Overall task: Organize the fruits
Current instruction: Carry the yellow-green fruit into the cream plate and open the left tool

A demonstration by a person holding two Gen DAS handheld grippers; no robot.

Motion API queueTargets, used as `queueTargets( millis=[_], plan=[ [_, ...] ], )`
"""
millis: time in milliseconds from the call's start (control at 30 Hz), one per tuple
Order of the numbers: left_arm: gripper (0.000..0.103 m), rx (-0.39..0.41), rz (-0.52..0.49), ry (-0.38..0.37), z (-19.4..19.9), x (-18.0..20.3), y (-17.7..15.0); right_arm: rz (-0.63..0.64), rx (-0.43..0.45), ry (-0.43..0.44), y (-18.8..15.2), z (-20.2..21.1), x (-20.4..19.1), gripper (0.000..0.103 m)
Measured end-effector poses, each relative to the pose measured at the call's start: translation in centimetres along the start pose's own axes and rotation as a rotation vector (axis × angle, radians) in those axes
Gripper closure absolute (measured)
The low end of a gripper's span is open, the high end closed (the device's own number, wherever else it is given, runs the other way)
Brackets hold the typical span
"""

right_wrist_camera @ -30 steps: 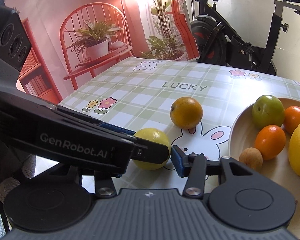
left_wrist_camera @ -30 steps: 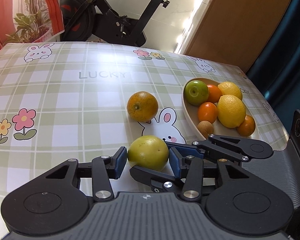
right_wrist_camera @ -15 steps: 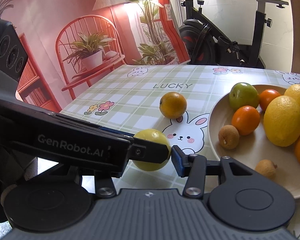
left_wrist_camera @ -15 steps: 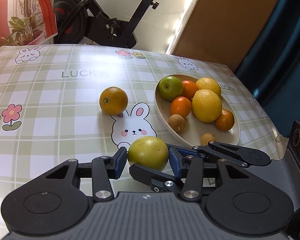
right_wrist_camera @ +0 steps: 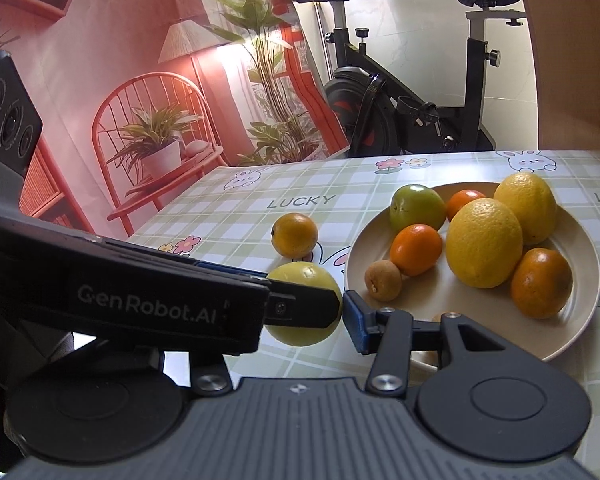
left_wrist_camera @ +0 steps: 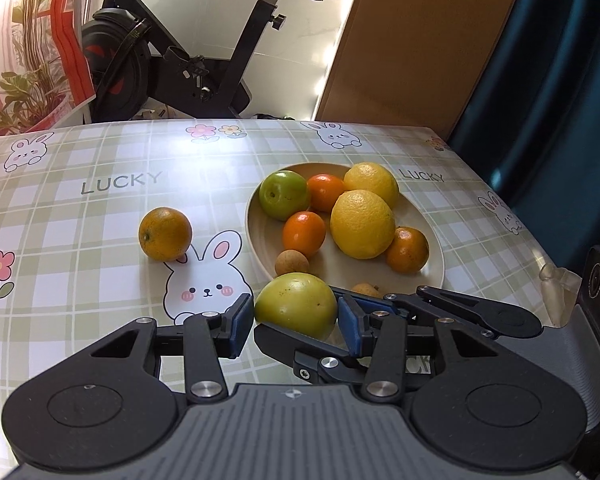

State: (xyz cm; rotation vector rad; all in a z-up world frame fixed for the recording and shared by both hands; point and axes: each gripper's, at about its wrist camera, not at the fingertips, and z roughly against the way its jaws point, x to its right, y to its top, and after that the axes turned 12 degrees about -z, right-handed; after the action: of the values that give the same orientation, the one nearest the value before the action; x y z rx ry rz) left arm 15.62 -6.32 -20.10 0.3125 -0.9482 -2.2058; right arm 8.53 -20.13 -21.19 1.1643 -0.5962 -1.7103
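Observation:
My left gripper (left_wrist_camera: 296,316) is shut on a yellow-green fruit (left_wrist_camera: 296,305) and holds it above the near rim of the beige plate (left_wrist_camera: 256,224). The same fruit shows in the right wrist view (right_wrist_camera: 300,280), behind the left gripper's black finger. The plate (right_wrist_camera: 580,320) holds a green apple (left_wrist_camera: 284,194), two lemons (left_wrist_camera: 362,224), several oranges and small brown fruits. A loose orange (left_wrist_camera: 165,234) lies on the checked tablecloth left of the plate. My right gripper (right_wrist_camera: 300,320) sits just behind the left one; its left finger is hidden, so its opening is unclear.
The table edge runs along the right side, next to a dark blue curtain (left_wrist_camera: 560,100). An exercise bike (left_wrist_camera: 188,60) stands beyond the far edge. A red scenic backdrop (right_wrist_camera: 120,100) stands at the left.
Both grippers have risen and moved right toward the plate, carrying the yellow-green fruit from the tablecloth to above the plate's near rim.

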Motion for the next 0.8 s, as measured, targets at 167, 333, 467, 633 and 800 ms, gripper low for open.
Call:
queueTargets(
  millis=[167,333,467,633,800],
  plan=[
    [0.054,-0.007,-0.035,-0.011,-1.1,1.0,1.2,-0.024,0.032,-0.012,0.5,0.5,1.1,0.054],
    [0.054,-0.034,-0.04,-0.038,-2.9,1.5,2.3,-0.058,0.045,-0.037,1.1,0.6,2.7,0.054],
    [0.054,-0.048,-0.06,-0.037,-4.0,2.1,2.9,-0.088,0.048,-0.052,1.5,0.4,3.9,0.054],
    [0.054,-0.07,-0.066,-0.035,-5.1,2.5,3.2,-0.083,0.055,-0.075,1.8,0.2,4.9,0.054],
    [0.054,-0.086,-0.07,-0.024,-6.0,2.7,3.3,-0.082,0.042,-0.086,1.7,-0.2,5.4,0.054]
  ],
)
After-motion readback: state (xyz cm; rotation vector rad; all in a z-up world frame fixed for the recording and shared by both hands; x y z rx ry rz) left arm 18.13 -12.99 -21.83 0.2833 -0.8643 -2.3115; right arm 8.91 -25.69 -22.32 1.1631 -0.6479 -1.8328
